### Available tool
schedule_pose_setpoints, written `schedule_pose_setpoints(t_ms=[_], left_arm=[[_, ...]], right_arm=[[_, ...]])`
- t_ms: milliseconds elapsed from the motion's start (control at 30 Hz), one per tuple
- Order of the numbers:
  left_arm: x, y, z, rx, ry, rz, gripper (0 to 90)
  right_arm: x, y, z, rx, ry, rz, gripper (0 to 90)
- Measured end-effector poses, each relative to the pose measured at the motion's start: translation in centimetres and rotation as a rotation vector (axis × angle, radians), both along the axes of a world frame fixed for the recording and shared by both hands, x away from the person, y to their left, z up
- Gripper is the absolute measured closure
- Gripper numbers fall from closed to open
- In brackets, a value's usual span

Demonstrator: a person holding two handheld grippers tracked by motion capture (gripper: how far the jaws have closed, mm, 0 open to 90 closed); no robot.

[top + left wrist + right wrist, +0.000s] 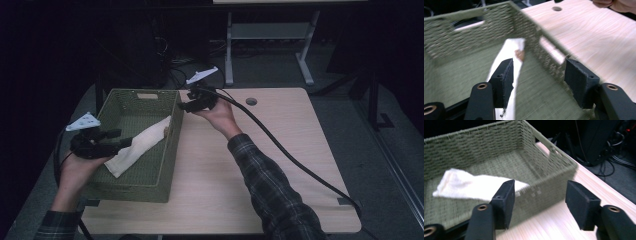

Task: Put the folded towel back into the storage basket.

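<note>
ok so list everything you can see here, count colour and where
basket: one, green woven, left part of the table
cloth: one, white, folded long, lying slantwise in the basket with its far end against the right wall
table: one, light wood, with a round hole near its far edge
table frame: one, grey metal, on the floor beyond
cables: several, black, on the floor beyond the basket
left tool: one, black, over the basket's near left side, jaws open, cloth beside one jaw
right tool: one, black, at the basket's far right corner, jaws open, empty
sleeves: two, dark plaid
</note>
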State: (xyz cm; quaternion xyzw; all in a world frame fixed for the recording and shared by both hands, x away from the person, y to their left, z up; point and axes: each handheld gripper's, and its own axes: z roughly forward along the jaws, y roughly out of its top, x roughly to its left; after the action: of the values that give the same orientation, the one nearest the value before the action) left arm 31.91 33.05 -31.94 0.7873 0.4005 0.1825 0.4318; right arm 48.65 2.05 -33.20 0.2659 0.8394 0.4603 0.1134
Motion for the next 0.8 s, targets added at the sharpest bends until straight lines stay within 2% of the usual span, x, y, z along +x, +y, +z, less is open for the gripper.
schedule_pose_setpoints(t_ms=[333, 633, 800], left_arm=[[1.3, -7.7, 0.4, -0.014, 0.013, -0.094, 33.9], [2.0, -13.1, -0.1, -0.013, 0.004, -0.163, 28.9], [2.1, -15.2, -0.5, 0.000, -0.004, -0.187, 26.8]], right_arm=[[-2.7, -7.0, -0.5, -0.012, -0.005, -0.030, 32.8], [-5.2, -12.6, -0.9, -0.003, -0.010, -0.073, 29.5], [-6.4, -15.3, -1.6, 0.003, 0.007, -0.105, 27.3]])
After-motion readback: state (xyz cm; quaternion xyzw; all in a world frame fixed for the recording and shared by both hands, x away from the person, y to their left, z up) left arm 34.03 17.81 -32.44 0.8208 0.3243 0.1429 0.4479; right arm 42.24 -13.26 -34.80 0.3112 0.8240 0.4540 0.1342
